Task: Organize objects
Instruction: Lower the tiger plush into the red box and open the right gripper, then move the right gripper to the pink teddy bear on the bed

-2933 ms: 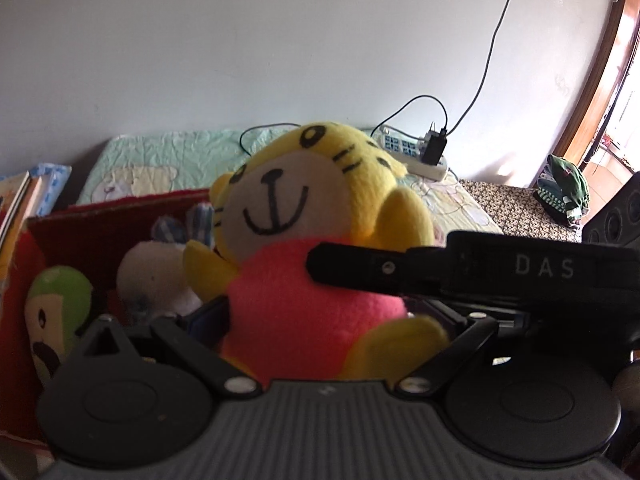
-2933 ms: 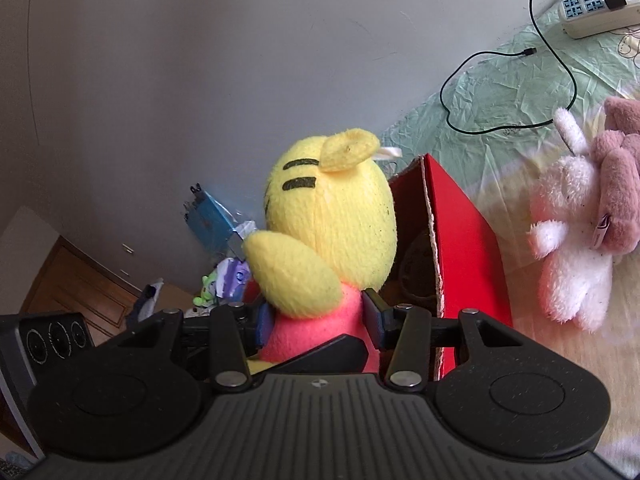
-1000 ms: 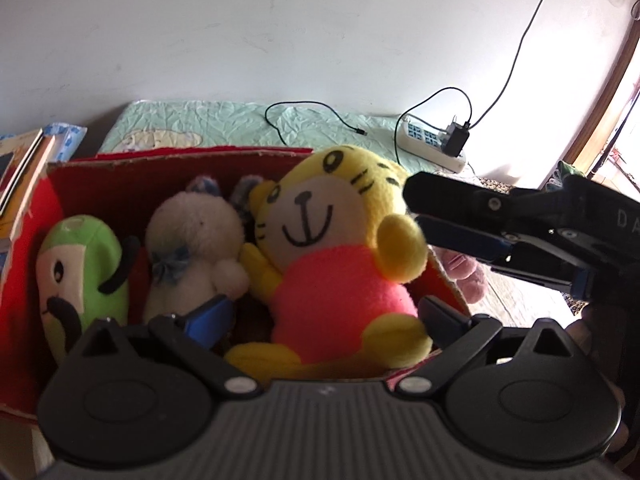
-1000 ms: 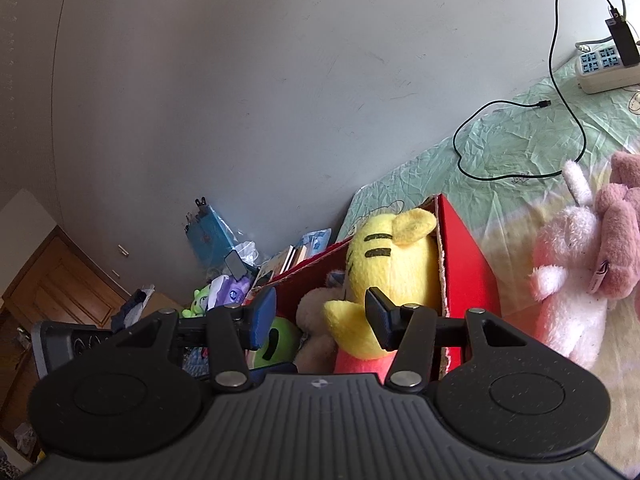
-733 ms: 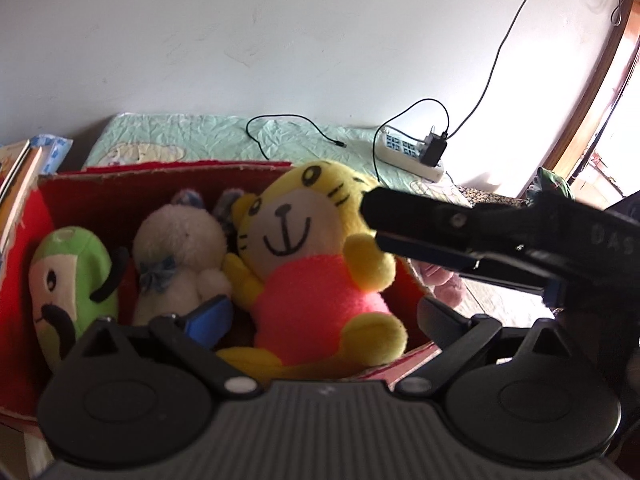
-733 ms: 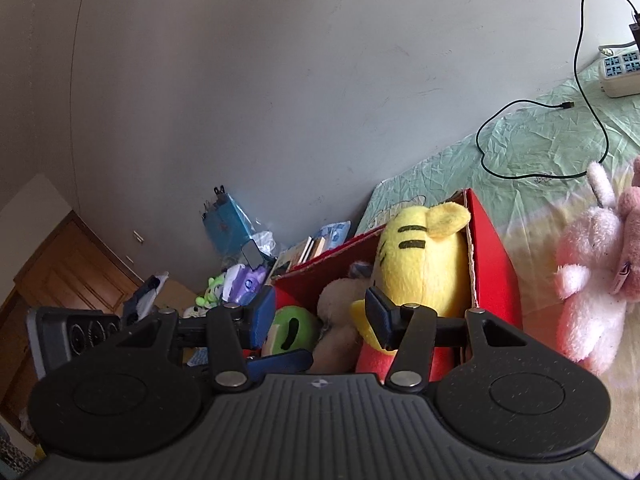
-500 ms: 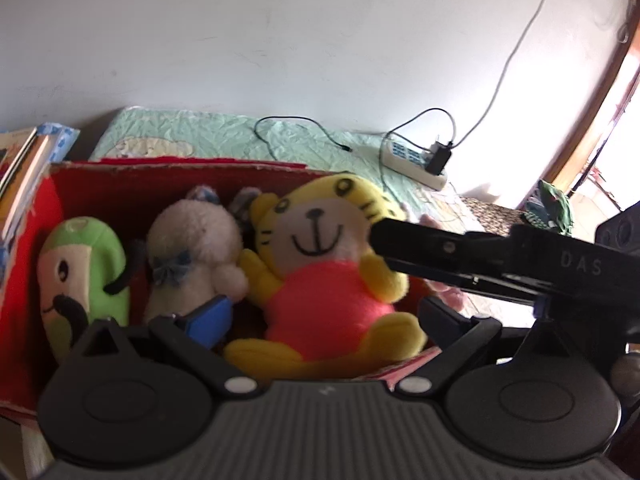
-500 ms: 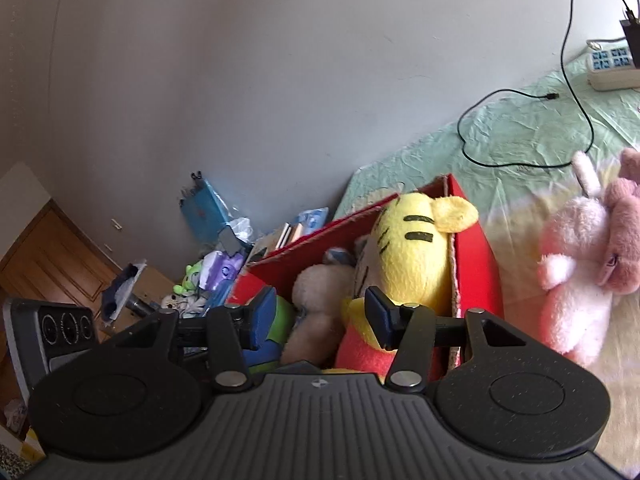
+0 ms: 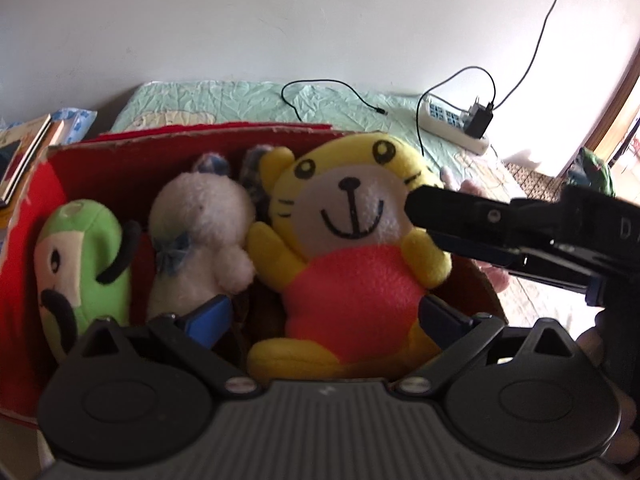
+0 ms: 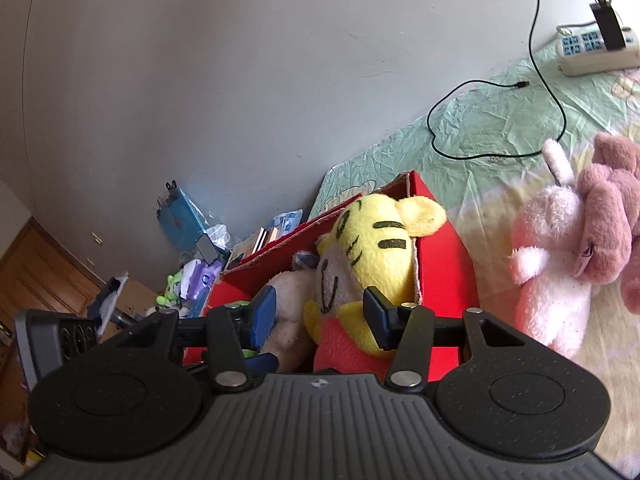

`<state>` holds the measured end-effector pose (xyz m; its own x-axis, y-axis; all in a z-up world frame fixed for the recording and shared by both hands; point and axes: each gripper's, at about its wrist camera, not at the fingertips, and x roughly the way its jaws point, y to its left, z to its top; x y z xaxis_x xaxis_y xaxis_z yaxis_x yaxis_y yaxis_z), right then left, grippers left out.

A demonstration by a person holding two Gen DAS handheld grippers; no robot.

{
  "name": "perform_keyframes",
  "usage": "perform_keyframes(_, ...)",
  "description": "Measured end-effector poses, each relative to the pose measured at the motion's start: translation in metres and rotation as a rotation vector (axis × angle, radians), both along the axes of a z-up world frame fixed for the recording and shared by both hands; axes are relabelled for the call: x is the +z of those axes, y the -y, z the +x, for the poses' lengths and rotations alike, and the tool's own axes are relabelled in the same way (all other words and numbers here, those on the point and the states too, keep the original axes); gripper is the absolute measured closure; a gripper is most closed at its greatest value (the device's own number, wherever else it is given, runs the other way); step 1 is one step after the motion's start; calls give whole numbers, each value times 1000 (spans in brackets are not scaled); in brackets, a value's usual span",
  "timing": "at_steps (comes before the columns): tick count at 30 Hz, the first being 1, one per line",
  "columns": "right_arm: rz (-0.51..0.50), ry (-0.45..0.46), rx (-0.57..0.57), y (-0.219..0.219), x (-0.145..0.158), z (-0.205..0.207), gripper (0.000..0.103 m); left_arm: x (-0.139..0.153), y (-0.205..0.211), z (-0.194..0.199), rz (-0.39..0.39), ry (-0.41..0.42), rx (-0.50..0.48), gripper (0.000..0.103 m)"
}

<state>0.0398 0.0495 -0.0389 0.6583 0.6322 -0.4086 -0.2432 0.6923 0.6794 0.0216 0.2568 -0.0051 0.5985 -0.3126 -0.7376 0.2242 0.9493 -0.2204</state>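
A yellow tiger plush (image 9: 352, 248) in a red shirt sits upright in the right end of a red cardboard box (image 9: 192, 136), next to a white plush (image 9: 200, 232) and a green plush (image 9: 80, 256). My left gripper (image 9: 324, 316) is open, its fingers either side of the tiger's lower body without pressing it. My right gripper (image 9: 432, 224) reaches in from the right, its tips by the tiger's cheek and raised arm. In the right wrist view the right gripper (image 10: 320, 312) is open just above the tiger (image 10: 372, 248) and the box (image 10: 444, 256).
A pale pink plush (image 10: 552, 248) and a darker pink one (image 10: 612, 208) lie on the green bedsheet right of the box. A power strip (image 10: 592, 48) with a black cable lies by the wall. Books (image 9: 24, 160) are stacked left of the box.
The tiger, earlier held above the box by both grippers, now sits in it and is let go. Over the last second my right gripper moved closer to its face.
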Motion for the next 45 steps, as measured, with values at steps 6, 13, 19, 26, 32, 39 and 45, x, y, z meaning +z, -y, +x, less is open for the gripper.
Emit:
perform_keyframes(6, -13, -2, -5, 0, -1, 0, 49, -2, 13, 2, 38, -17, -14, 1)
perform_keyframes(13, -25, -6, -11, 2, -3, 0, 49, -4, 16, 4, 53, -34, -16, 1)
perform_keyframes(19, -40, -5, -18, 3, -4, -2, 49, -4, 18, 3, 76, -36, -16, 1)
perform_keyframes(26, -55, 2, -25, 3, -3, -8, 49, -2, 25, 4, 125, -32, -8, 0)
perform_keyframes(32, -58, 11, -31, 6, -1, -15, 49, 2, 28, -1, 159, -12, 3, 0)
perform_keyframes(39, -66, 19, -21, 6, 0, -24, 49, 9, 28, -8, 201, 10, 36, 1)
perform_keyframes(45, -63, 25, -9, 7, 1, -31, 50, 10, 29, -14, 215, 13, 67, 1)
